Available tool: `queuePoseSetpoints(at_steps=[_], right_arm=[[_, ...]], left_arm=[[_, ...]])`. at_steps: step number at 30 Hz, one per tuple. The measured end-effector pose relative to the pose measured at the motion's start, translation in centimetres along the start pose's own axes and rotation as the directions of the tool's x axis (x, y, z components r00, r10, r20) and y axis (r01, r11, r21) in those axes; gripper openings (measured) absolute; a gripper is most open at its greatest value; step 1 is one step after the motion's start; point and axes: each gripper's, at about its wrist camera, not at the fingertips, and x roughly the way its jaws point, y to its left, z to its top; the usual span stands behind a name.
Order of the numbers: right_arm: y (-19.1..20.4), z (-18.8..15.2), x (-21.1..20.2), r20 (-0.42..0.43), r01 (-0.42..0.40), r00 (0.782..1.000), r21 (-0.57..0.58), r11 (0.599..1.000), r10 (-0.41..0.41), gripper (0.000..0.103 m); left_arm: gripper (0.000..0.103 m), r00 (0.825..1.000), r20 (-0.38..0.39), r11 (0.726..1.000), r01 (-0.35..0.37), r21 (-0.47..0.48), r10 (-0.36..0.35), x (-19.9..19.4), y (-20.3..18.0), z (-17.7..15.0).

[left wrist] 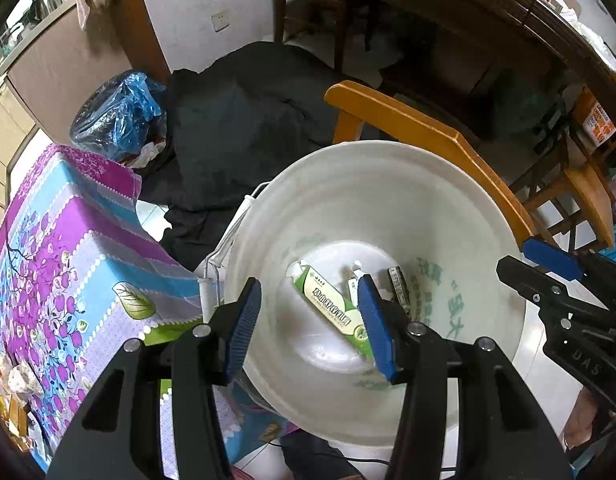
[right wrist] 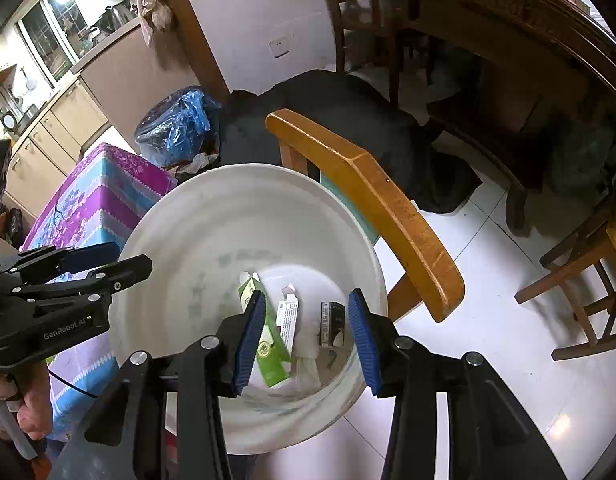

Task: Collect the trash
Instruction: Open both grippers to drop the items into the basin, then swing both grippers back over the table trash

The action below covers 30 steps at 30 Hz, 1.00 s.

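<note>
A white plastic bucket (left wrist: 388, 148) (right wrist: 227, 168) stands below both grippers. On its bottom lie a green and white carton (left wrist: 328, 304) (right wrist: 269, 360), a small white box (left wrist: 352, 280) (right wrist: 287, 320) and a dark box (left wrist: 400, 286) (right wrist: 332, 320). My left gripper (left wrist: 309, 284) (right wrist: 131, 256) hangs over the bucket's left side, open, with nothing between its blue pads. My right gripper (right wrist: 307, 295) (left wrist: 524, 262) points down over the right side. It is open too and holds nothing.
A yellow wooden chair back (left wrist: 428, 136) (right wrist: 368, 200) curves just behind the bucket. A table with a floral purple and blue cloth (left wrist: 67, 260) (right wrist: 103, 192) is at the left. Further back are a bin with a blue bag (left wrist: 119, 112) and a black cloth (left wrist: 247, 120).
</note>
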Motion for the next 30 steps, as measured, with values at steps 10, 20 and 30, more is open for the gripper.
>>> queuePoseSetpoints(at_steps=[10,20,30], right_arm=[[0.0,0.1,-0.5,0.007,0.0,1.0,-0.003,1.0,0.0,0.044],[4.5,-3.2,-8.3,0.319,-0.031,0.945,-0.123,0.992,0.069,0.065],[17.1,-13.0,-9.5,0.327,-0.249,0.869,-0.362,0.898,0.372,0.077]], left_arm=[[0.048,1.0,0.005,1.0,0.002,-0.002,-0.002,-0.4,0.5,-0.4],[0.052,0.978,0.206,1.0,0.007,0.027,-0.013,-6.6,4.0,-7.4],[0.066,0.91,0.272,0.877,-0.168,-0.45,0.313,-15.3,29.0,-28.0]])
